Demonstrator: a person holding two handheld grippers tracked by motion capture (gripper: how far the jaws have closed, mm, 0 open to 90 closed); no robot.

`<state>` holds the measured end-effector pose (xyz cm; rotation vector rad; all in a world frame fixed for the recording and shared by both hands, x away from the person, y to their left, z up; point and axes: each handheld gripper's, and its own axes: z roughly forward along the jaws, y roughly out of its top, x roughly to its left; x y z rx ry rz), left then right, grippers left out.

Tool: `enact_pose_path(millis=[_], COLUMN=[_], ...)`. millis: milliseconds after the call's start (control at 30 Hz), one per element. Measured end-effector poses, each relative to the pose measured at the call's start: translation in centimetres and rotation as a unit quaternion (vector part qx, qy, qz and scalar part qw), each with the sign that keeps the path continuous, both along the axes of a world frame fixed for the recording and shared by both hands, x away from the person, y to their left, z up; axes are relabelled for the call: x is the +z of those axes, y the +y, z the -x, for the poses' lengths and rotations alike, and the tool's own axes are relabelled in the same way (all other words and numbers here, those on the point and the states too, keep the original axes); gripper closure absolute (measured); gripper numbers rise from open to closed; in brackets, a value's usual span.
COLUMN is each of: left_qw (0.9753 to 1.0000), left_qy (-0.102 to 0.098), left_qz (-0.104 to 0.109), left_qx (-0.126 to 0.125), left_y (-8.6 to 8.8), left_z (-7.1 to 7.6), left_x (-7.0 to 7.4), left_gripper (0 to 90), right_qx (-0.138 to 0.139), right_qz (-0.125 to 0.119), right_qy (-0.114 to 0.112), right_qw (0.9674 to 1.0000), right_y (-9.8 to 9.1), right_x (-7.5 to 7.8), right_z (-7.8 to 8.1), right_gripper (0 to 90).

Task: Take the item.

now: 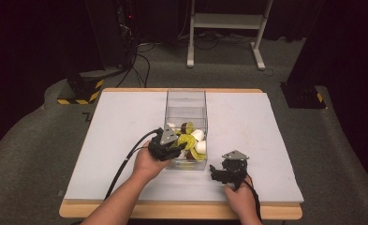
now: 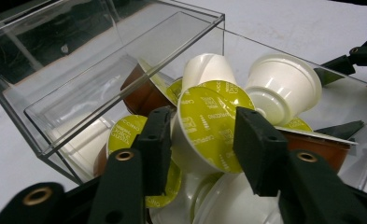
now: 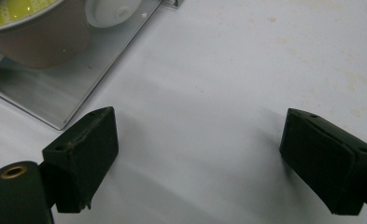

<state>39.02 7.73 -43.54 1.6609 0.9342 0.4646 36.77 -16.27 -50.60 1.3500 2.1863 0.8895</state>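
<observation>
Inside the clear acrylic box [image 2: 125, 60] at the middle of the white-padded bench [image 1: 116, 140], the left tool [image 2: 202, 140] has its flat black pads on either side of a white plastic coffee capsule [image 2: 204, 130] with a round, yellow-green printed foil lid, pressing its tapered body. It lies tilted on a heap of white and brown capsules. Just right of the box, the right tool [image 3: 195, 154] hovers low over the bare bench, its blocky pads spread wide and holding nothing.
</observation>
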Motion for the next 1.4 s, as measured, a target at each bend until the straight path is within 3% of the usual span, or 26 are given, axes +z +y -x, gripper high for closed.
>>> enact_pose_path(millis=[200, 267, 433, 500, 600, 800, 867, 967, 1167, 1367, 1400], left_qw=[0.9994, 0.9993, 0.9987, 0.9982, 0.9978, 0.9982, 0.9975, 0.9981, 0.9973, 0.9972, 0.997], left_qy=[0.002, 0.004, 0.009, 0.014, 0.014, 0.012, 0.013, 0.008, 0.013, 0.006, 0.013], left_qz=[0.035, 0.036, 0.05, 0.057, 0.06, 0.053, 0.064, 0.059, 0.071, 0.073, 0.075], left_qx=[0.004, 0.003, 0.009, 0.015, 0.023, 0.023, 0.026, 0.018, 0.015, 0.017, 0.011], left_y=[0.59, 0.9, 0.95, 0.91, 0.83, 0.7, 0.7, 0.65, 0.72, 1.05, 1.02], left_z=[0.16, 0.18, 0.1, -0.11, -0.47, -0.67, -0.69, -0.37, -0.1, 0.1, 0.16], left_x=[0.3, 0.33, 0.21, 0.18, 0.13, 0.15, 0.3, 0.3, 0.28, 0.42, 0.4], left_gripper=[70.9, 73.7, 73.8, 70.0, 63.2, 70.6, 74.6, 77.2, 79.3, 90.0, 90.0], right_qx=[0.0, 0.0, 0.0, 0.0, 0.0, 0.0, 0.0, 0.0, 0.0, 0.001, 0.001], right_qz=[0.0, 0.0, 0.0, 0.0, 0.0, 0.0, 0.0, 0.0, 0.0, 0.001, 0.001], right_qy=[0.0, 0.0, 0.0, 0.0, 0.0, 0.0, 0.0, 0.0, 0.0, -0.001, -0.001], right_qw=[1.0, 1.0, 1.0, 1.0, 1.0, 1.0, 1.0, 1.0, 1.0, 1.0, 1.0], right_y=[0.0, 0.0, 0.0, 0.0, 0.0, 0.0, 0.0, 0.0, 0.01, 0.01, 0.0], right_x=[0.0, 0.0, 0.0, 0.0, 0.0, 0.0, 0.0, 0.0, 0.0, 0.0, 0.0], right_z=[0.0, 0.0, 0.0, 0.0, 0.0, 0.0, 0.0, 0.0, 0.0, 0.02, 0.02], right_gripper=[11.4, 11.3, 11.3, 11.4, 11.4, 11.4, 11.4, 11.4, 11.4, 11.6, 11.5])
